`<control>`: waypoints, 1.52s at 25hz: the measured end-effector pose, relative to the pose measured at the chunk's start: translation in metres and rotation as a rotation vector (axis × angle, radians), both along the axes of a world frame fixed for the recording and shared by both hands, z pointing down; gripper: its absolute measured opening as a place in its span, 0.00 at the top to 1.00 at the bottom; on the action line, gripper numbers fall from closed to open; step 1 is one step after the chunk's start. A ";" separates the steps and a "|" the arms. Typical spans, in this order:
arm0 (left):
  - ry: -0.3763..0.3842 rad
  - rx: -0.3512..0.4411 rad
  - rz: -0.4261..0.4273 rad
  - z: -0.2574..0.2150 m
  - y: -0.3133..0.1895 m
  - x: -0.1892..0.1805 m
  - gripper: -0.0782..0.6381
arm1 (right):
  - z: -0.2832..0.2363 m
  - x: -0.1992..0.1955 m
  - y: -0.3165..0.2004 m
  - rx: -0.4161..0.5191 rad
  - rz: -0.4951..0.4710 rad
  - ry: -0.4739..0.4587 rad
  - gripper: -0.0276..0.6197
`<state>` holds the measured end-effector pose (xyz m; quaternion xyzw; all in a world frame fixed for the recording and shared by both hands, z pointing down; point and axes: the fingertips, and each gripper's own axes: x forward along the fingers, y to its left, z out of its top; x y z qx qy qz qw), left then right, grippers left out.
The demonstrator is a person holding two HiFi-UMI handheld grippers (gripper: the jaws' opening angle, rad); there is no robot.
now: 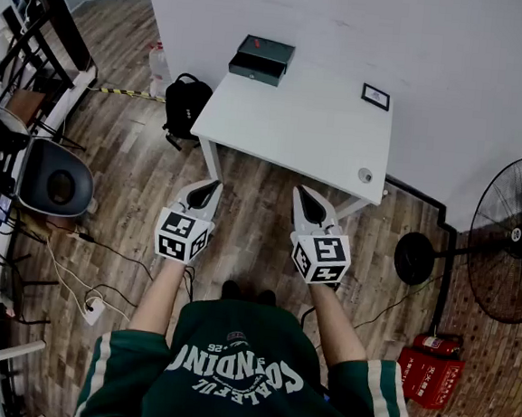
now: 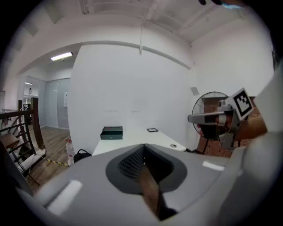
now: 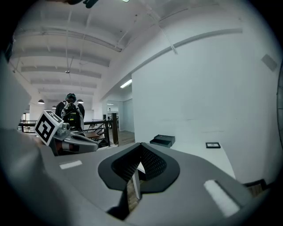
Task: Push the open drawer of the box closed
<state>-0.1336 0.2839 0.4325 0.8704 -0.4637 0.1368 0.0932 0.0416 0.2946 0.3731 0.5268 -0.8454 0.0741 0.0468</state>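
Left tool (image 1: pixel 210 188) and right tool (image 1: pixel 304 194) are held closed, empty, well apart from the box (image 1: pixel 265 53) on the counter (image 1: pixel 313 130).

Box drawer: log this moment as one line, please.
box: far left corner of table, drawer open | left gripper: shut, empty, short of table | right gripper: shut, empty, short of table

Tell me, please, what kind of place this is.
Probably an indoor workroom or lab rather than a home: a plain white table against a bare wall, a standing fan, a red fire extinguisher on the wood floor, and loose cables.
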 end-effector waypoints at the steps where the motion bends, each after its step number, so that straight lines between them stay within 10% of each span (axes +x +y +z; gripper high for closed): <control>1: 0.001 0.001 0.001 0.000 0.000 0.000 0.84 | 0.000 0.001 0.001 -0.001 0.004 0.002 0.96; 38: 0.016 -0.040 0.040 0.024 -0.123 -0.026 0.84 | 0.023 -0.031 -0.113 -0.028 0.014 0.013 0.96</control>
